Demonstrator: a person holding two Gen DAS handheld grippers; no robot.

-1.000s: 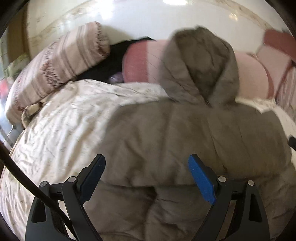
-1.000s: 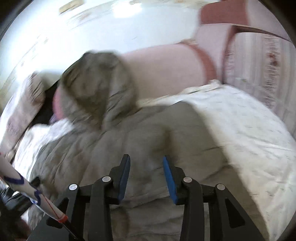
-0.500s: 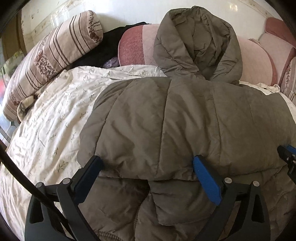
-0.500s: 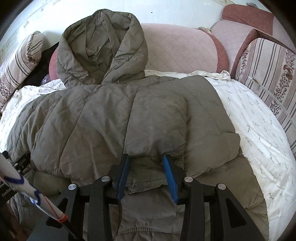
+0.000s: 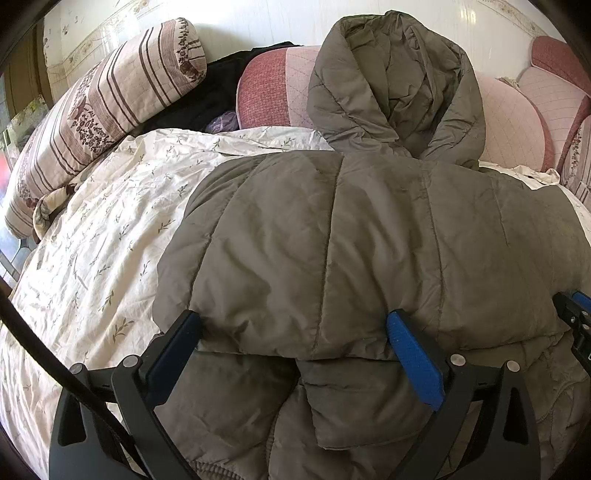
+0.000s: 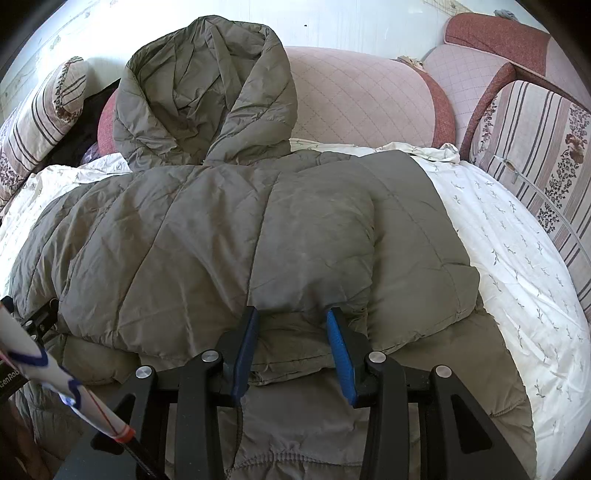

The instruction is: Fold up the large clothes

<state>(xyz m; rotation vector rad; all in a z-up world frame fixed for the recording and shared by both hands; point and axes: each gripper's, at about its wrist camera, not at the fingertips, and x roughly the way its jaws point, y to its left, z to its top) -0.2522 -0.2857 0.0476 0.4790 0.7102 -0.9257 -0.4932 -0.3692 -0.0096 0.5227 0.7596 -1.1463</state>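
Both hand-held grippers have dropped toward the bed [image 5: 92, 258]. Olive jacket [image 5: 369, 240] lies folded on it, hood against the pink cushion [image 6: 362, 96]. Left hand-held gripper [image 5: 295, 325] released, straddling the fold; right hand-held gripper [image 6: 291, 314] grasping the jacket's edge.

- You have a cream bedsheet [image 5: 110, 236] with a small leaf print, creased, covering the bed.
- At your far left a striped, flower-patterned bolster [image 5: 110, 96] leans against the wall [image 5: 258, 22].
- Beside it you see a dark garment [image 5: 207, 96] tucked behind the sheet.
- Pink quilted cushions [image 6: 362, 96] with red edging line the back.
- On your right stands a striped, flowered sofa arm [image 6: 535, 155].
- A white tube [image 6: 48, 380] with blue and red marks crosses your lower left corner in the right wrist view.
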